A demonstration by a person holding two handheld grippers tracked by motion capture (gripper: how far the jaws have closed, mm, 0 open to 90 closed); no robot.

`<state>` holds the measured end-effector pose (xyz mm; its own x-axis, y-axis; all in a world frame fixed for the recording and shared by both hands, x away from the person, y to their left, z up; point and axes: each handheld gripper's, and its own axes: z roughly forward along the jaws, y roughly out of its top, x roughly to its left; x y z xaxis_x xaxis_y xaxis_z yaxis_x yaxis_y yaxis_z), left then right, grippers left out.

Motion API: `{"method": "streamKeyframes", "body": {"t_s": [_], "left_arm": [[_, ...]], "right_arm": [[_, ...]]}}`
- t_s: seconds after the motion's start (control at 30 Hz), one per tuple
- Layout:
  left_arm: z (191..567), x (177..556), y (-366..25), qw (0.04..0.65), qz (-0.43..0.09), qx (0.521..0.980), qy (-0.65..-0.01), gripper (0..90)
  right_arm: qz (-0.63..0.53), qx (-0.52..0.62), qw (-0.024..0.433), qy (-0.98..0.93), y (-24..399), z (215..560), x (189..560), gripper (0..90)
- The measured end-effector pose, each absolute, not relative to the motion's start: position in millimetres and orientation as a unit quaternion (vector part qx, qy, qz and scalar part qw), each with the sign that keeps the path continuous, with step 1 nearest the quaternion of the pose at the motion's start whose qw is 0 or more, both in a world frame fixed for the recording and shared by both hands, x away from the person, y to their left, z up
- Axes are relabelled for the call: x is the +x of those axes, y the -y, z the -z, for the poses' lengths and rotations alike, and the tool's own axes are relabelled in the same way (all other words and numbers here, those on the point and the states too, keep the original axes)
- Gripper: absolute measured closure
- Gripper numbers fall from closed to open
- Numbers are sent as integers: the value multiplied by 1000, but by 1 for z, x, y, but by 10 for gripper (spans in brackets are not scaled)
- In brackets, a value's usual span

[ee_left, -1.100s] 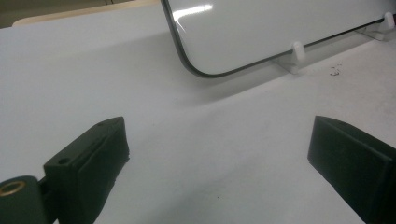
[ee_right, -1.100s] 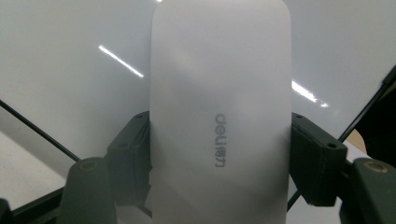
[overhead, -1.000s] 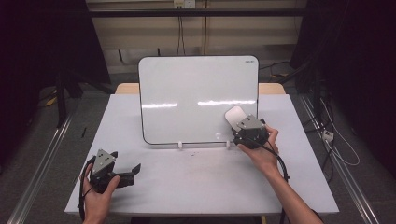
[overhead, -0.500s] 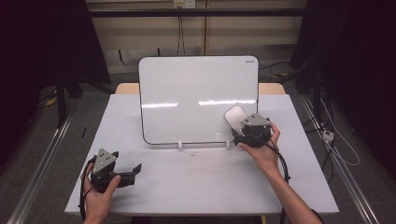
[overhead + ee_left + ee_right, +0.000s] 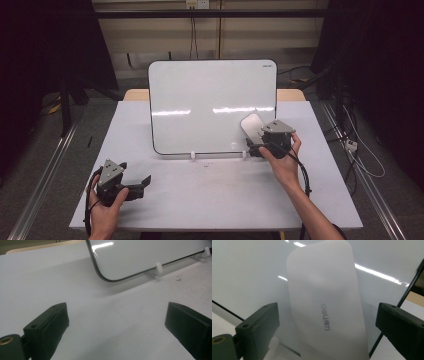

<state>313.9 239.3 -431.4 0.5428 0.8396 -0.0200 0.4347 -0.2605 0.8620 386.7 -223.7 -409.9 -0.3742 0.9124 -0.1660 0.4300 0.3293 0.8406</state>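
Observation:
A white whiteboard [image 5: 210,100] with a dark rim stands tilted on small white feet [image 5: 158,267] at the middle of the table. A white oblong eraser [image 5: 251,126] sits flat on the board's lower right. My right gripper [image 5: 255,142] is open just in front of it. In the right gripper view the eraser [image 5: 324,302], with grey lettering, lies ahead between the two spread jaws, not touched. My left gripper [image 5: 137,175] rests open near the table's front left, and nothing is between its fingers [image 5: 47,325]. It faces the board's lower left corner [image 5: 105,277].
The white table [image 5: 215,195] has bare room in front of the board. A few dark specks [image 5: 178,278] lie near the board's foot. Cables [image 5: 357,150] trail on the floor at the right; dark curtains flank both sides.
The right gripper has drifted slightly right and up beside the eraser. The left gripper has not moved.

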Motion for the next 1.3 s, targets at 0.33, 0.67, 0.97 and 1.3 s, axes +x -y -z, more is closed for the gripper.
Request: {"method": "streamKeyframes", "body": {"t_s": [0.33,0.67,0.97,1.3], "left_arm": [[433,316,-243,437,-226,761,-424,50],[434,316,-243,436,-227,757,-430,51],[433,319,-243,442,-228,750,-436,51],[431,323,-240,447,-228,748,-435,51]], "right_arm": [[-377,463,313,-739,226,405,384,53],[-380,472,309,-733,231,409,374,56],[-384,468,328,-725,238,407,363,66],[-397,473,336,-711,251,409,343,71]]}}
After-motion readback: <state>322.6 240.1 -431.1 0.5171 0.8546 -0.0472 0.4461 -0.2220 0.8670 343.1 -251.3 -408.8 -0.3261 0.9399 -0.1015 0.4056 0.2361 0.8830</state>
